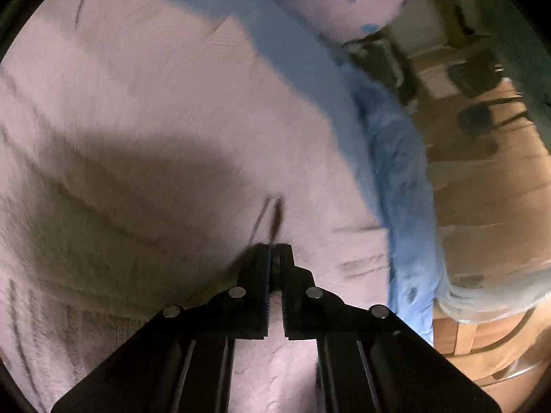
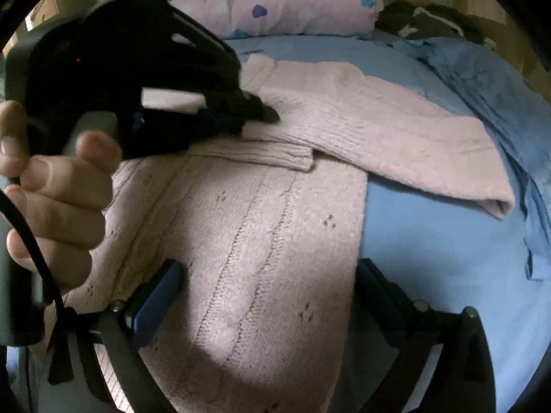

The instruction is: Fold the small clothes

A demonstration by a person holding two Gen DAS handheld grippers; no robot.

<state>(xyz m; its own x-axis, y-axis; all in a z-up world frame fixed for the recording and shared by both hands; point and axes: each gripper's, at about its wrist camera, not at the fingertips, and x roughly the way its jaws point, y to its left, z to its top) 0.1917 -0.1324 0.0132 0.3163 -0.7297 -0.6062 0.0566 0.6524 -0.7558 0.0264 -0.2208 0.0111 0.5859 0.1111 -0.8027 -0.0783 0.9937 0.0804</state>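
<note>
pink knitted sweater [image 2: 261, 227] spread flat on blue bed sheet [image 2: 430, 247], 1 sleeve [image 2: 396, 137] folded across the upper part. left tool [image 1: 273, 251] fully closed, tips low over the knit near the sleeve; cannot tell if any fabric is pinched. left tool body [image 2: 137, 79] held by a hand [image 2: 51, 199]. right tool [image 2: 272, 275] wide open, nothing gripped, fingers on both sides of the sweater body. pillow with hearts [image 2: 275, 0] at the far end of bed.
</note>
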